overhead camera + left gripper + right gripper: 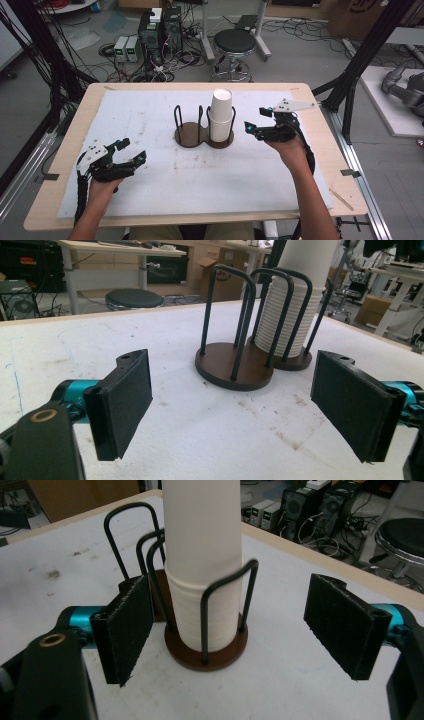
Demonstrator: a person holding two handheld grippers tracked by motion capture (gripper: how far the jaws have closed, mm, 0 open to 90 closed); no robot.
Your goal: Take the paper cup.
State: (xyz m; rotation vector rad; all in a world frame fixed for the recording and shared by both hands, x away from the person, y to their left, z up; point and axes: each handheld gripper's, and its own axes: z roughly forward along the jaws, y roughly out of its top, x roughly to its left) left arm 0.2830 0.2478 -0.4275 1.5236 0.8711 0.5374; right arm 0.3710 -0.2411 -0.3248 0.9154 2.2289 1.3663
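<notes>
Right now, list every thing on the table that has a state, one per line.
Cups: stacked upright in the holder's right ring.
Holder: upright on the mat; left ring empty.
Left claw: open, holding nothing, low over the mat, apart from the holder.
Right claw: open, holding nothing, beside the cups, not touching them.
Mat: flat on the table, stained.

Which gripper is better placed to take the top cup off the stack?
Right, probably: the right gripper is open beside the cup stack and faces it. The left gripper, also open, sits well back from the holder.
</notes>
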